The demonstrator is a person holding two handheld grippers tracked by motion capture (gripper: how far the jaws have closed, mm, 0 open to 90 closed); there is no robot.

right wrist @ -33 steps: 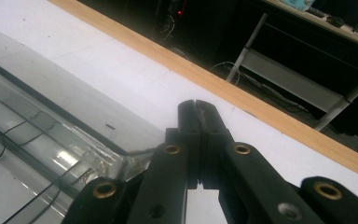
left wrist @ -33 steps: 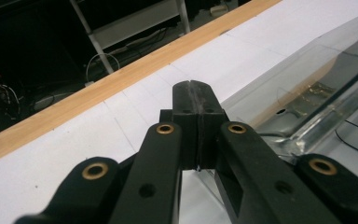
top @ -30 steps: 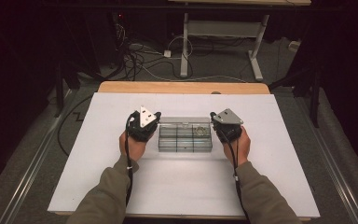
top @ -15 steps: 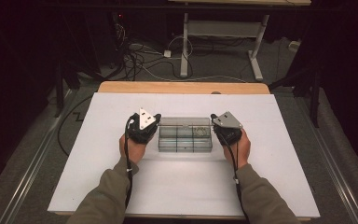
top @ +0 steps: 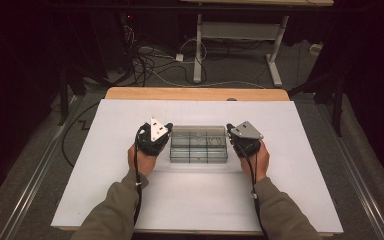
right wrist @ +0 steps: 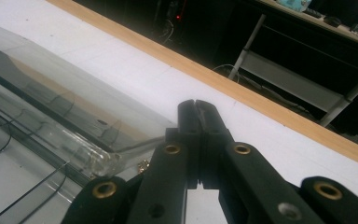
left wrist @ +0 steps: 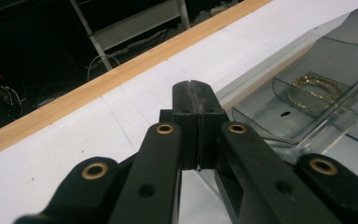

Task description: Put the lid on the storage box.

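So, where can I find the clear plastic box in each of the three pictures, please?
High view: the clear plastic box lies at the middle of the white table, between the two grippers.
Left gripper view: it is at the right side, beside the shut jaws, with gold rings inside.
Right gripper view: it takes the left side, beside the shut jaws.
Shared landmark: the wooden strip along the table's far edge.
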